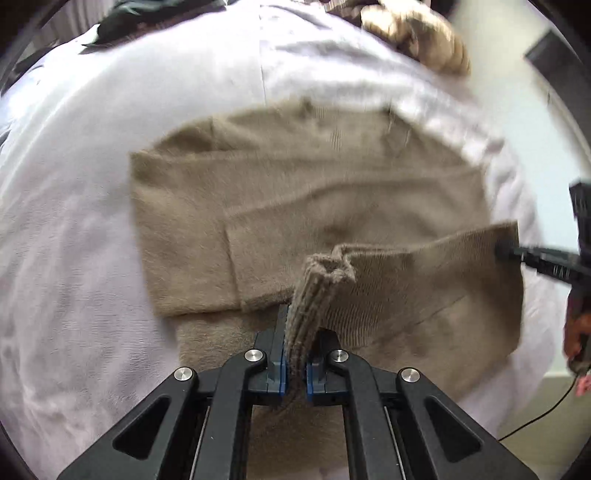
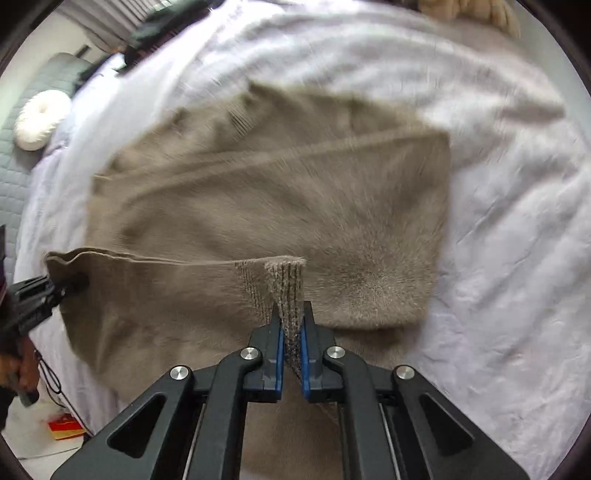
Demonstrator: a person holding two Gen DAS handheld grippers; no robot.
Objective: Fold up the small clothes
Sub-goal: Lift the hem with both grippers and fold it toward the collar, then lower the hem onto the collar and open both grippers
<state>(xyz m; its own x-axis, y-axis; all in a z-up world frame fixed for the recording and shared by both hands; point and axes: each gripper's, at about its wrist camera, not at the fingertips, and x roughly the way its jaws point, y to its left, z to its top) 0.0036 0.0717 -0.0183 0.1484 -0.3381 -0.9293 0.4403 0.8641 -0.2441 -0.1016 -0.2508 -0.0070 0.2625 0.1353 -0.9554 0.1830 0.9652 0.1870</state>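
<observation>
- The sweater (image 1: 295,184), a fuzzy tan knit, lies spread on the bed (image 1: 74,184), over the pale sheet and near its middle; a sleeve is already laid across the body.
- The left tongs (image 1: 295,354) are clamped narrow on the ribbed hem (image 1: 406,280), a bunched fold of it standing up between the blue pads.
- The right tongs (image 2: 291,343) are likewise pinched narrow on the hem at its other corner, ribbing pressed between the pads.
- Between the two grips the hem is raised off the bed and stretched into a taut band, while the rest of the sweater rests flat beyond it.
- Step in hand, by my reading: the bottom-to-top fold, with the hem lifted and about to be carried toward the collar.
- The pictures are blurred, so fine creases are hard to judge.
- Next move likely calls for both tongs travelling together toward the far edge of the bed, keeping the hem level and taut so it lands square across the shoulders.
- Both grips should probably release only once the hem lies down, else the fold may skew.
- A dark garment (image 1: 122,22) and a beige knit (image 1: 417,33) lie at the far edge of the bed, well apart from the work.
</observation>
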